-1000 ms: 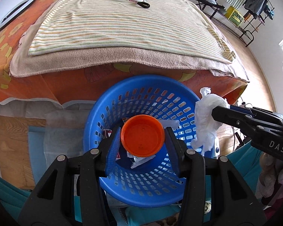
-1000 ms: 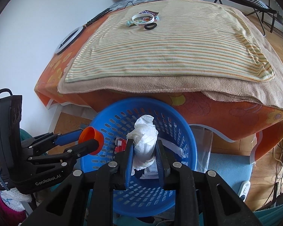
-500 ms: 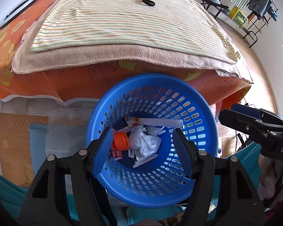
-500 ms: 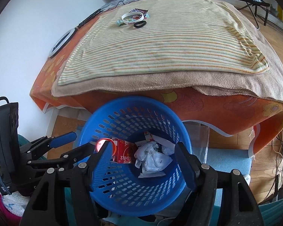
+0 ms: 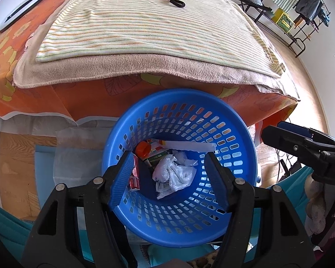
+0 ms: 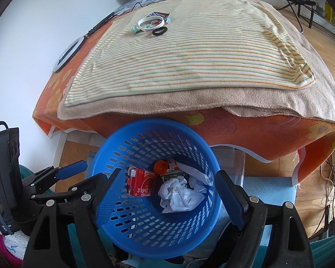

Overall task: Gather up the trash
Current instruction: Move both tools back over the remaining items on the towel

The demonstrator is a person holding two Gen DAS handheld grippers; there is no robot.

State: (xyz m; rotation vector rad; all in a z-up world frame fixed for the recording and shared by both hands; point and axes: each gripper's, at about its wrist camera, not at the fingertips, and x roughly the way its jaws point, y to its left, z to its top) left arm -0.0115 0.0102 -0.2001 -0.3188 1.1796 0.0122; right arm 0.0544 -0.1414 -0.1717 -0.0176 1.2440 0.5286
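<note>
Big bed with striped cream blanket (image 5: 149,29) fills the background, and below its edge sits the round blue perforated plastic basket (image 5: 239,178). Left gripper (image 5: 169,178) hangs above it, fingers spread wide, empty. Right gripper (image 6: 169,198) likewise, spread and empty. Down inside: crumpled white tissue (image 6: 178,196), red carton (image 6: 143,184), small orange plastic cap (image 5: 143,148).

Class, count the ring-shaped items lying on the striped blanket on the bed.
2 on the striped blanket, at its far end: a white ring and a smaller black ring touching its near edge. Others may hide in the clutter beneath.
</note>
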